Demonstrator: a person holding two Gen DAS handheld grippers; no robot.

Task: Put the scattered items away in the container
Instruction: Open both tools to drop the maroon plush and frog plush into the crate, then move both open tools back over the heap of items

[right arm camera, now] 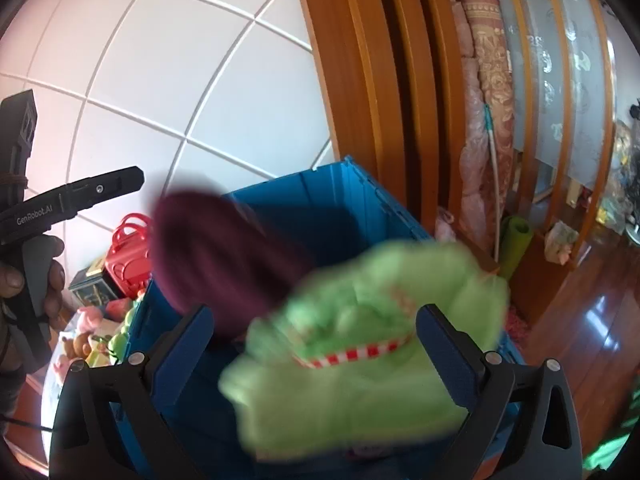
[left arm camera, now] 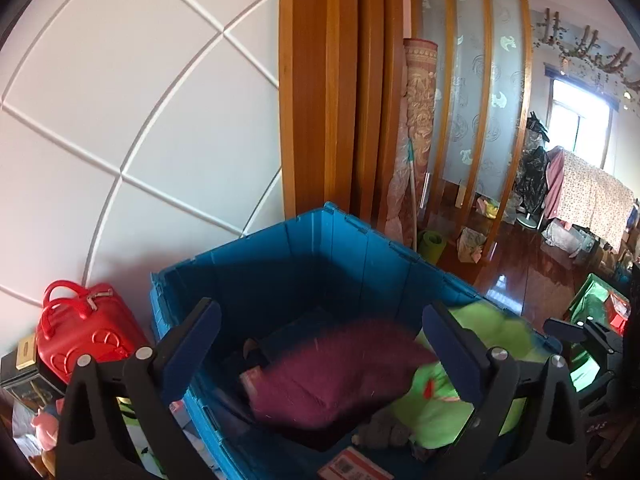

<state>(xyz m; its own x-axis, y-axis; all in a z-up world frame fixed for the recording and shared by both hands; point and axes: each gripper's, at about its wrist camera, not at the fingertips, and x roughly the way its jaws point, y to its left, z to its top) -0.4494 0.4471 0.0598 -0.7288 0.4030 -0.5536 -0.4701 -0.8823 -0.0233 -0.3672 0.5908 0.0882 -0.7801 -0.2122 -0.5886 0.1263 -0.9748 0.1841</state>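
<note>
A blue plastic crate (left arm camera: 320,256) stands against the white panelled wall; it also shows in the right wrist view (right arm camera: 340,208). A maroon cushion (left arm camera: 340,376) and a light green plush (left arm camera: 492,396) are blurred with motion over the crate's inside. In the right wrist view the maroon cushion (right arm camera: 216,256) and green plush with a red-white checked band (right arm camera: 360,352) are also blurred. My left gripper (left arm camera: 320,356) is open above the crate, touching nothing. My right gripper (right arm camera: 316,356) is open, the green plush between its fingers, contact unclear. A brown plush (left arm camera: 384,432) and red-labelled packet (left arm camera: 352,468) lie in the crate.
A red toy case (left arm camera: 84,328) and dark boxes (left arm camera: 24,372) sit left of the crate, with several small plush toys (right arm camera: 100,336) beside it. Wooden slats (left arm camera: 340,88), a rolled rug (left arm camera: 416,136) and green mat (left arm camera: 432,246) stand behind. A green bag (left arm camera: 596,304) is on the wooden floor right.
</note>
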